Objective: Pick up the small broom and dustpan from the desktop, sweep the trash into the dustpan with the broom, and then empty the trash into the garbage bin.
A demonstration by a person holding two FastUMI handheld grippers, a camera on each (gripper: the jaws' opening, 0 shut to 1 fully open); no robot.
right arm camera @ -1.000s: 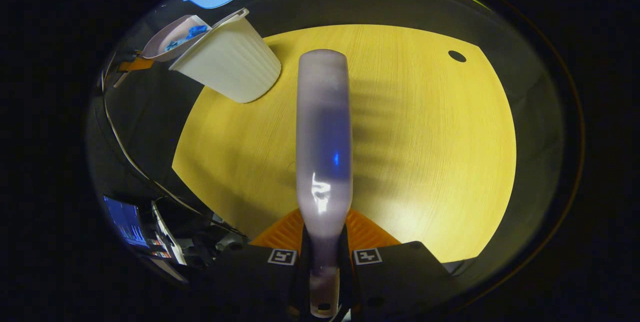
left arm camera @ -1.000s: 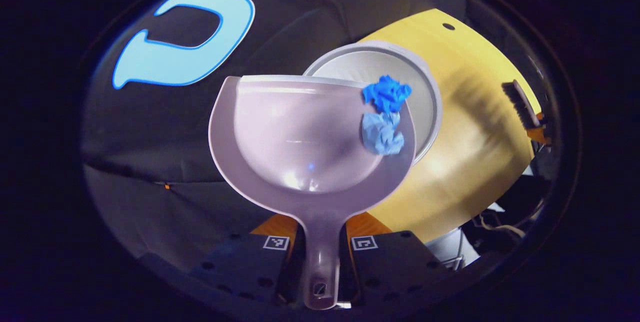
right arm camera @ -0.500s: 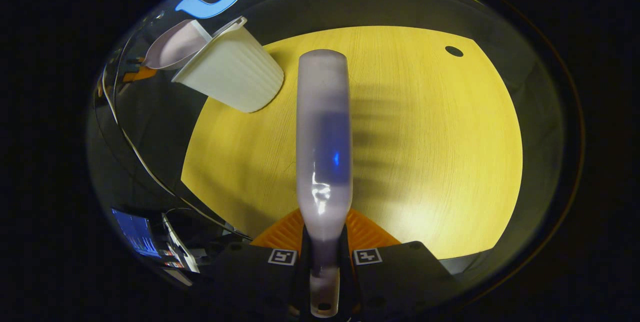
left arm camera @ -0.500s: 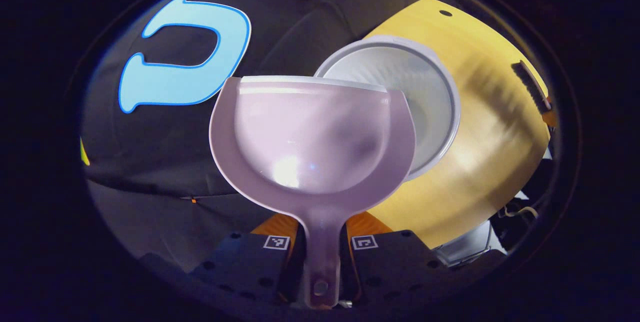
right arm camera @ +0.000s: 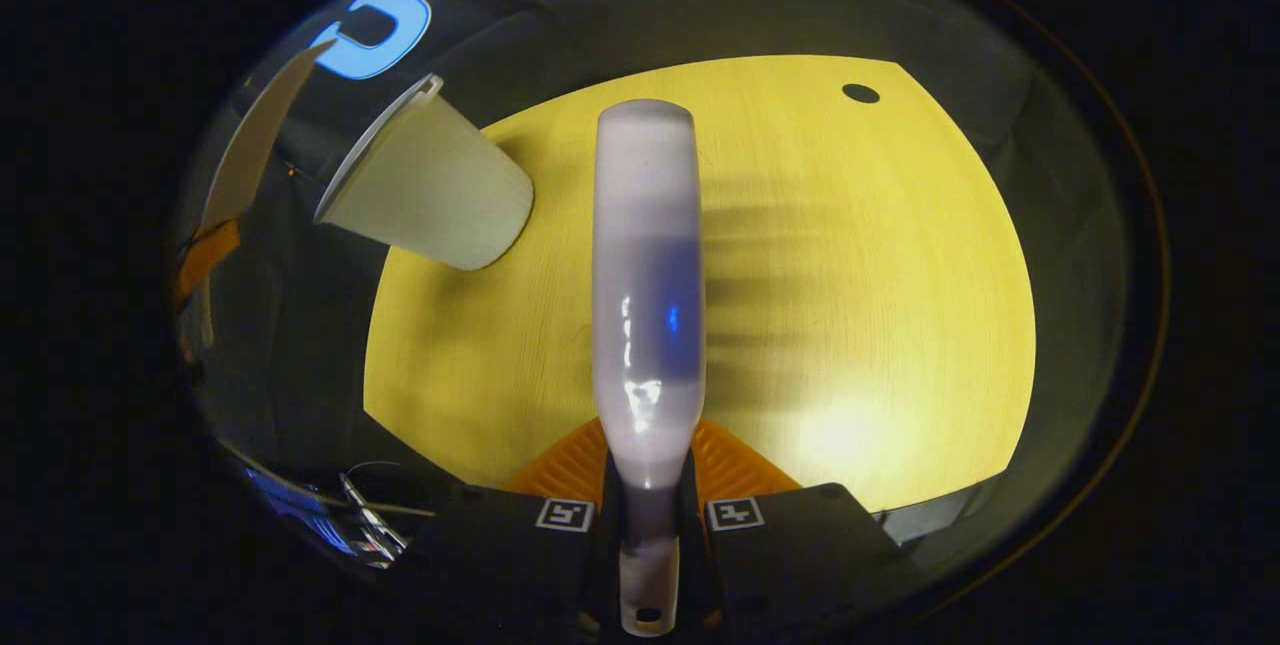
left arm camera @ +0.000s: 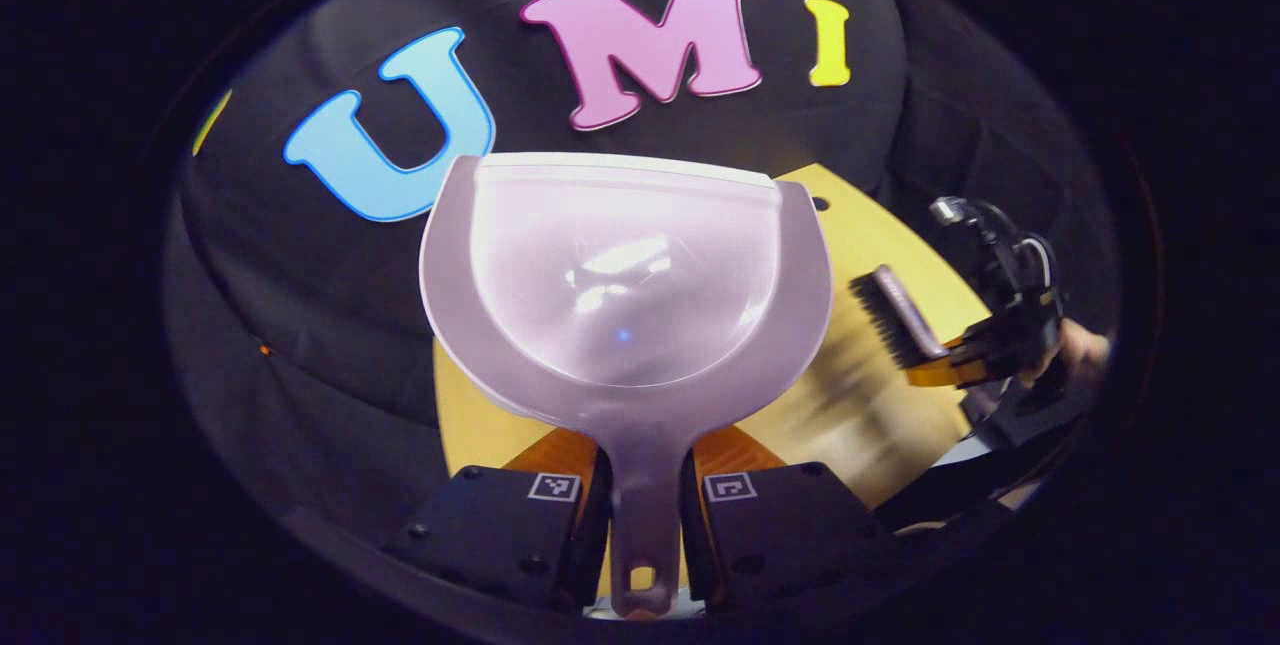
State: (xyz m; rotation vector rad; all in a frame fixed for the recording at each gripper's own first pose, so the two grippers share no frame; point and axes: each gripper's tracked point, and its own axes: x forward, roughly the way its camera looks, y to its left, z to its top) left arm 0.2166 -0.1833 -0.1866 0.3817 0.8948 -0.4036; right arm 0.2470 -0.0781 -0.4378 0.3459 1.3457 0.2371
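The yellow wooden desktop (right arm camera: 850, 255) was the broadest thing in the right gripper view, with a small dark hole (right arm camera: 860, 93) near its far edge and striped shadows across its middle; in the left gripper view it showed behind and to the right of the dustpan; the white ribbed garbage bin (right arm camera: 430, 195) stood on the desktop's far left corner in the right gripper view, its rim toward the upper left, and what lay inside it could not be seen from that angle; the pale lilac dustpan (left arm camera: 625, 275) was held up in front of the left camera, its bowl bare and glossy, its flat lip at the top against the booth wall, its handle running down between the fingers; the same dustpan appeared as a thin pale edge at the far left of the right gripper view, well apart from the bin; the broom (right arm camera: 648, 285), seen along its lilac back, pointed forward over the desktop, and in the left gripper view its dark bristles faced left; the left gripper (left arm camera: 645, 495) had its fingers pinched on the dustpan's handle; the right gripper (right arm camera: 650, 520) likewise clamped the broom's handle, and a hand (left arm camera: 1085, 350), probably holding it, was half hidden at the right edge.
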